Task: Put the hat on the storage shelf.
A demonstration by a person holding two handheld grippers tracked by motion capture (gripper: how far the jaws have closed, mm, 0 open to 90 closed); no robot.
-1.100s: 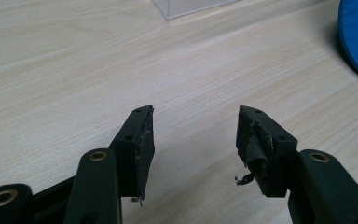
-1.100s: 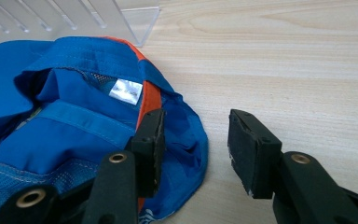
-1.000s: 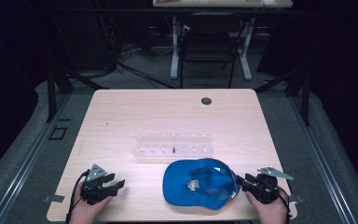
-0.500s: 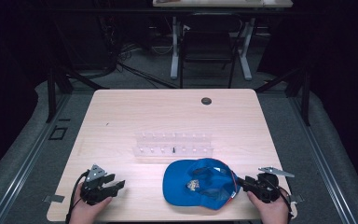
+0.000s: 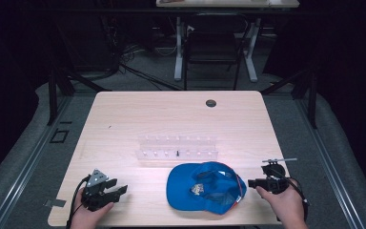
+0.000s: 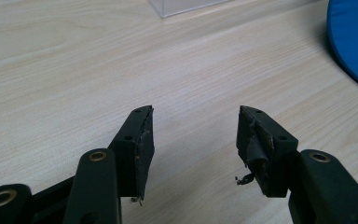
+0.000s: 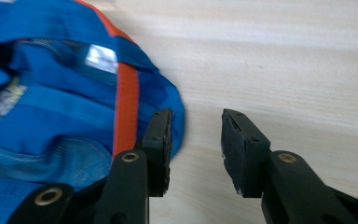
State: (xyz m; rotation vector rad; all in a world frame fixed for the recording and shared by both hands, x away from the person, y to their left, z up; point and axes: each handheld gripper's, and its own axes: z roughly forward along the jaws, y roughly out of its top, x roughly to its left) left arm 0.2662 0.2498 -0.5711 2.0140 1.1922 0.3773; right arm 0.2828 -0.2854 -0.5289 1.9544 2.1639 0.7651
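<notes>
pale wood table (image 5: 171, 119) in a dark room; right hand-held gripper (image 7: 196, 140) closing, empty; left hand-held gripper (image 6: 195, 135) open, empty.

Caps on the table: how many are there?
1. The blue cap lies near the table's front edge, in front of the clear rack, beside the right gripper.

High view: fixed above the person's side, facing forward and down, far enough to take in the whole counter (image 5: 181, 119) and the floor beyond. Left gripper view: mounted on the left hand-held gripper (image 6: 193, 140), low and close to the wood, looking along its jaws. Right gripper view: likewise on the right hand-held gripper (image 7: 196, 140), very near. All three views share the blue cap (image 5: 205, 186) and the counter surface.
</notes>
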